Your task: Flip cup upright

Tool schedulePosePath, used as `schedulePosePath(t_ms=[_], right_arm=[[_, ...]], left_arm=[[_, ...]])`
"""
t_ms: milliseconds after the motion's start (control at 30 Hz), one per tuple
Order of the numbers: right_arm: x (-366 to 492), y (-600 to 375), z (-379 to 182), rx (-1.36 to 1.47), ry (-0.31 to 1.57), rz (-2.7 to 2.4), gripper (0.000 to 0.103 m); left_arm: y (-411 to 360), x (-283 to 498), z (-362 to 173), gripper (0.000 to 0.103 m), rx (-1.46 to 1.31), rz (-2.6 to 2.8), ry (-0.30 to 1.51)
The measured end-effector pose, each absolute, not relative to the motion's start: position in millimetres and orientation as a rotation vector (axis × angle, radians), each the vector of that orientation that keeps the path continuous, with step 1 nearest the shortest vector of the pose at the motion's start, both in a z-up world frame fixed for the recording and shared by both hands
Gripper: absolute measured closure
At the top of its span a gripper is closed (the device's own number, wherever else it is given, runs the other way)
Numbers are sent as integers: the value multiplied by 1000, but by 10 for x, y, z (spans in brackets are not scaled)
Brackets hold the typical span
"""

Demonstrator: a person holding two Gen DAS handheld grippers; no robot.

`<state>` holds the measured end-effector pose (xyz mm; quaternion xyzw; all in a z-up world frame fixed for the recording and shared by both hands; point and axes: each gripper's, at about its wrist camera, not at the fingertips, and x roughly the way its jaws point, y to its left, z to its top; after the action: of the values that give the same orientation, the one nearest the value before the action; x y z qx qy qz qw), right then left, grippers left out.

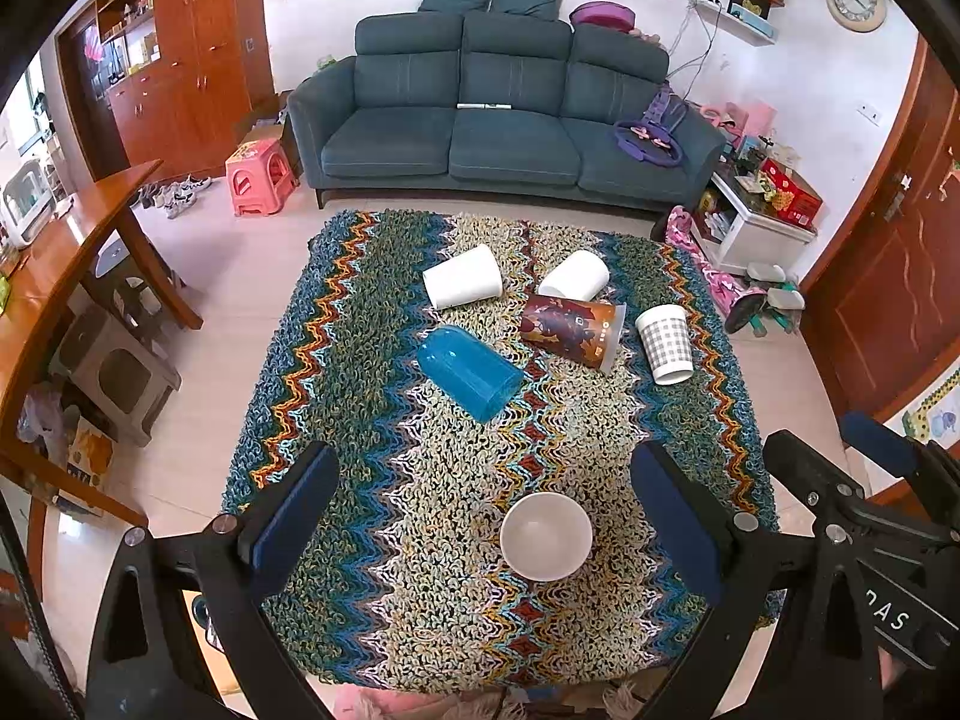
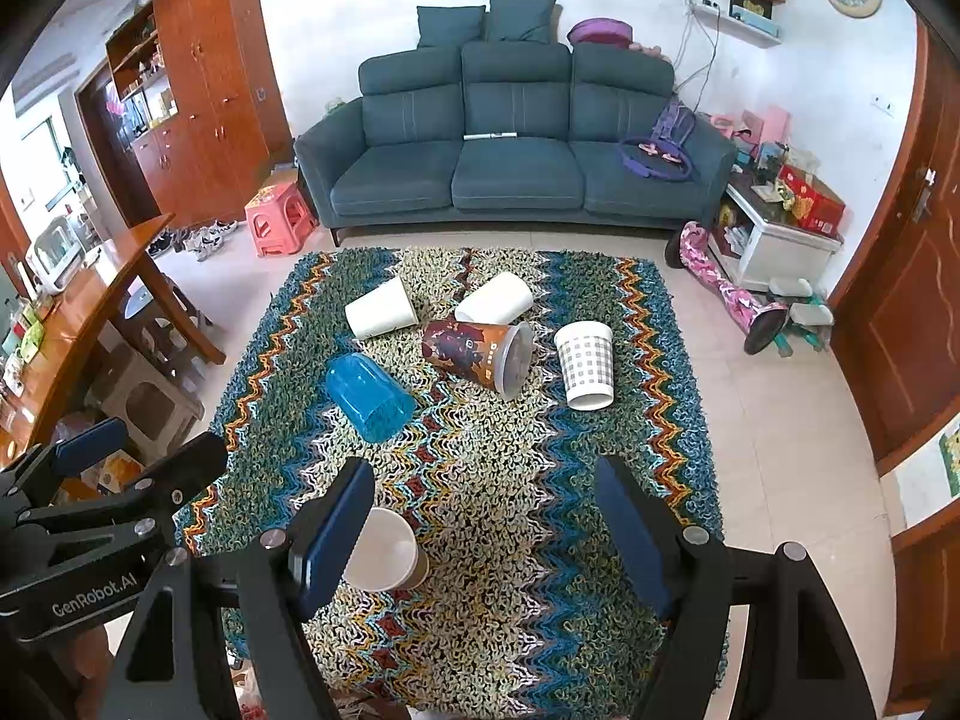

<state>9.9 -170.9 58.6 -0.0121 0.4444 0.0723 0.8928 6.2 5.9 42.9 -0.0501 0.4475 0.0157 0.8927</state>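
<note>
Several cups lie on their sides on a zigzag woven cloth (image 1: 420, 480): a blue cup (image 1: 468, 372) (image 2: 369, 397), two white cups (image 1: 463, 276) (image 1: 575, 276), a brown printed cup (image 1: 573, 330) (image 2: 477, 354) and a checked cup (image 1: 665, 343) (image 2: 585, 363). A white cup (image 1: 546, 536) (image 2: 384, 549) stands upright near the front. My left gripper (image 1: 480, 516) is open and empty, with the upright cup between its fingers but apart from them. My right gripper (image 2: 486, 534) is open and empty; the upright cup is just beside its left finger.
A teal sofa (image 1: 498, 114) stands behind the cloth-covered table. A wooden table (image 1: 66, 252) with stools is at the left, a pink stool (image 1: 261, 177) is near the sofa, and a white cabinet (image 1: 756, 222) and a wooden door are at the right.
</note>
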Motion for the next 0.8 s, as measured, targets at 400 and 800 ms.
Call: schedulePosePath(t_ms=[400, 800], right_arm=[[101, -1710, 570, -25, 925, 148, 27], [98, -1760, 547, -22, 928, 140, 27]], left_arm=[[57, 66, 413, 4, -105, 33, 930], [38, 65, 382, 4, -105, 30, 933]])
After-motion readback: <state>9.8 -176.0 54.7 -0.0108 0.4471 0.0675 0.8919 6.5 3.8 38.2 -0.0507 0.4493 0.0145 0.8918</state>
